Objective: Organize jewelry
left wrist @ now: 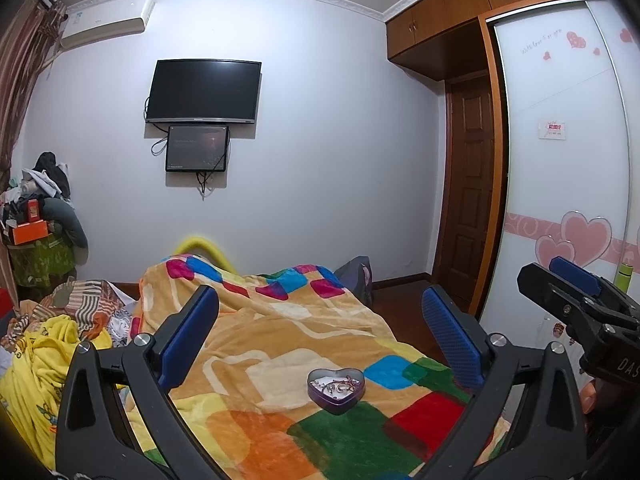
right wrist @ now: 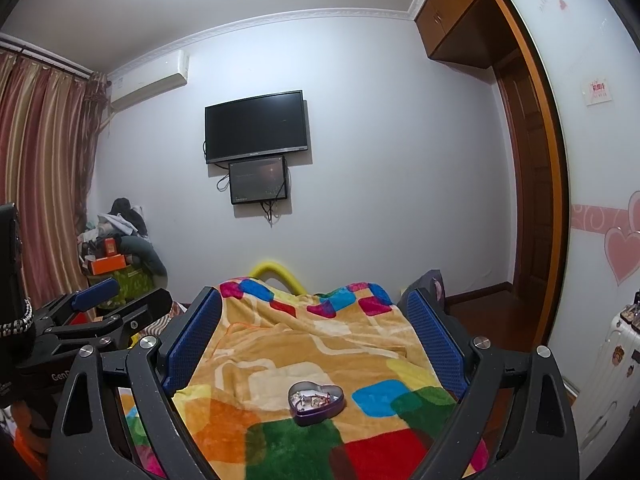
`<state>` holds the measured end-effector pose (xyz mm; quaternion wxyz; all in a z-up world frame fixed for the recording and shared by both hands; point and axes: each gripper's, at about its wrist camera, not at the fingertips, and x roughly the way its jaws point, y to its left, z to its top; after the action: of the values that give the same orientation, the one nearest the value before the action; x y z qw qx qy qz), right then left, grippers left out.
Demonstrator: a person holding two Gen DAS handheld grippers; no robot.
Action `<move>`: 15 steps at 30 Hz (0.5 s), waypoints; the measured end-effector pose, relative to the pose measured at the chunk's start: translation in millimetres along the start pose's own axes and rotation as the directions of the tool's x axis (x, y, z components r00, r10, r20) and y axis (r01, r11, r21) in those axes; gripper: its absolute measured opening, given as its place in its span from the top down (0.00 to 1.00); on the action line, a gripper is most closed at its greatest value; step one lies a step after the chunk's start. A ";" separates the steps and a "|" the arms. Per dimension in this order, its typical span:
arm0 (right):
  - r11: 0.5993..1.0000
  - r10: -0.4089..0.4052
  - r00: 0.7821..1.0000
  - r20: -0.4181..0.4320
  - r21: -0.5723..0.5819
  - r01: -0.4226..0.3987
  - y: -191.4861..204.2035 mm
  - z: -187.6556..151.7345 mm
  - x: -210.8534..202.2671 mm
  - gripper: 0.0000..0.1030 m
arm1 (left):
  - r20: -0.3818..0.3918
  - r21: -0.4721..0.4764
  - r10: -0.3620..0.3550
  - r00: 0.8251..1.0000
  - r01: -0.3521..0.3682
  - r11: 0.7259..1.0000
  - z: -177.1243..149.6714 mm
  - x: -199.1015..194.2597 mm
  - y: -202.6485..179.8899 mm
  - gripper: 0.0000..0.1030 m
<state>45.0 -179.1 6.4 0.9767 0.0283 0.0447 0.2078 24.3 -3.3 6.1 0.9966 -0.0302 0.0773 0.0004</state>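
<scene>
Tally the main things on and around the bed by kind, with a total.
Heart-shaped tin holding jewelry, on the blanket: 1
Blanket: 1
Wall screens: 2, the TV and the smaller screen below it
Grippers, jaws open and empty: 2, left gripper, right gripper
Total: 6

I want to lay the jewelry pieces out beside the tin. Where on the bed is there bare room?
Flat blanket lies bare all around the purple heart-shaped tin: the green and red patches nearer the grippers, orange to its left. Farther back it humps into folds. The bed's left side is crowded with a yellow cloth heap.
</scene>
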 end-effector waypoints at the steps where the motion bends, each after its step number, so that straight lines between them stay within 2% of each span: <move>1: 1.000 0.000 1.000 0.000 0.000 0.000 0.0 -0.1 0.0 0.10 | 0.000 0.000 -0.001 1.000 0.001 1.000 0.1 0.1 -0.4 0.01; 15: 1.000 0.000 1.000 -0.001 0.001 0.000 -0.2 0.7 -0.1 0.10 | 0.000 -0.001 -0.002 1.000 0.002 1.000 0.7 -1.6 -1.2 0.01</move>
<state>45.1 -179.3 7.1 0.9767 0.0285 0.0454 0.2078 22.9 -4.5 7.1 0.9965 -0.0306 0.0773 -0.0005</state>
